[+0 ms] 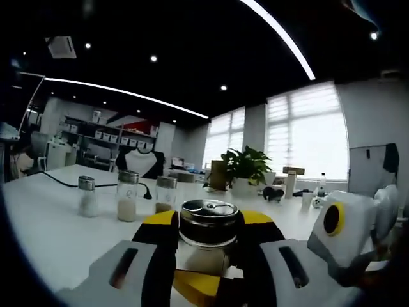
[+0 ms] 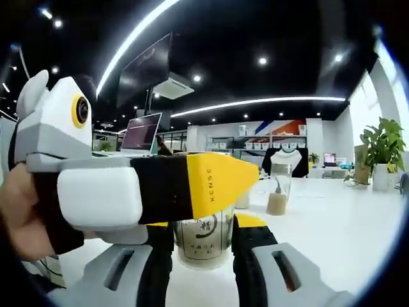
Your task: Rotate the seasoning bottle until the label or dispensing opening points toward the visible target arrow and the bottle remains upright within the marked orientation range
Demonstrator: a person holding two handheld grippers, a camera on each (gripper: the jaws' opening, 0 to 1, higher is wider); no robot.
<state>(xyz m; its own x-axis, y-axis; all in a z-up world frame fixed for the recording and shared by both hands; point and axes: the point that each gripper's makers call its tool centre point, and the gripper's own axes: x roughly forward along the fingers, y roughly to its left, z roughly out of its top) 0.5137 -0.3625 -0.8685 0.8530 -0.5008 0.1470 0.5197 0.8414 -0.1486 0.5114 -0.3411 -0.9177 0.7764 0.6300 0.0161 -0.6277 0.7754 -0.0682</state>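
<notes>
Your left gripper (image 1: pixel 203 256) and right gripper (image 2: pixel 203 246) jaws both clamp the seasoning bottle (image 2: pixel 202 239); "XCNSQ" reads at 12 o'clock.

A wide white surface (image 1: pixel 51 224) carries three small shakers in a row: a short one (image 1: pixel 87 196), a taller one (image 1: pixel 127 196) and a third (image 1: pixel 165 194). A black cable (image 1: pixel 70 183) trails behind them. Farther back stand a potted plant (image 1: pixel 244 169) and a laptop (image 2: pixel 140 134).
</notes>
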